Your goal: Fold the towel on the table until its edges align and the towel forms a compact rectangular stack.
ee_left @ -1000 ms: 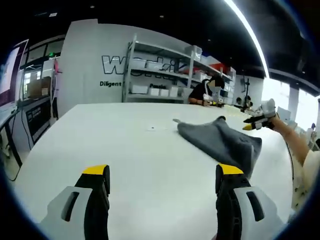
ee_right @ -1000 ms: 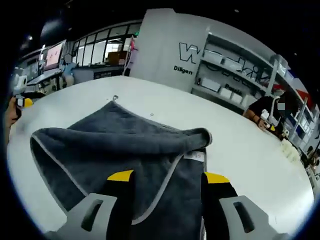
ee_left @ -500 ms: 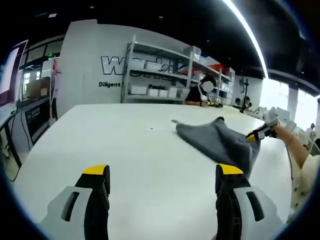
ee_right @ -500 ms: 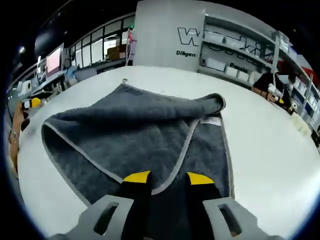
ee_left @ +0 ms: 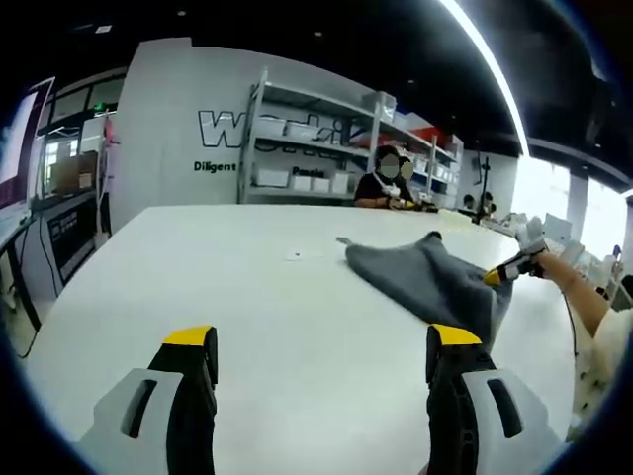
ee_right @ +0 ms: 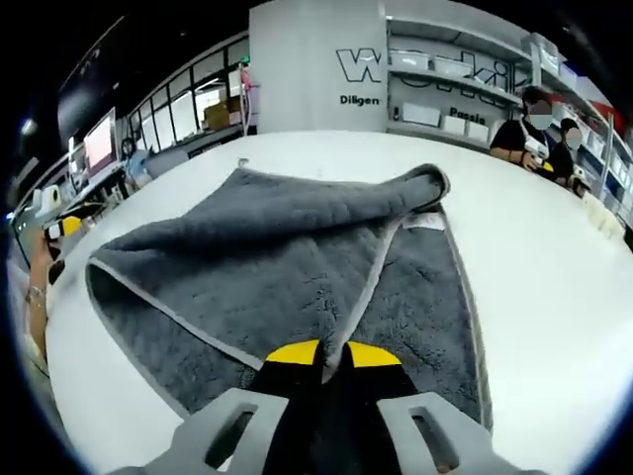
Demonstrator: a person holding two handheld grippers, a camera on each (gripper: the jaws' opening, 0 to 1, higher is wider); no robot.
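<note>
A dark grey towel [ee_right: 267, 247] with a pale trim lies partly folded on the white table [ee_right: 554, 287], one flap turned over along its far side with a white label showing. My right gripper [ee_right: 333, 354] is shut on the towel's near edge, where the trim of the upper layer runs between the jaws. In the left gripper view the towel [ee_left: 420, 277] lies to the right, with the right gripper [ee_left: 509, 269] at its far right end. My left gripper [ee_left: 321, 339] is open over bare table, well short of the towel. Its yellow tip [ee_right: 59, 228] shows at the left rim of the right gripper view.
The big white table [ee_left: 198, 267] stretches left and ahead. A small speck [ee_left: 295, 255] lies on it near the towel. People [ee_left: 386, 183] sit at the far end, with grey shelving [ee_left: 307, 148] behind them. The person's arm [ee_left: 588, 297] reaches in from the right.
My right gripper's jaws have closed from wide apart onto the towel's near edge, and it has come lower and closer to the cloth. The left gripper has stayed put and open.
</note>
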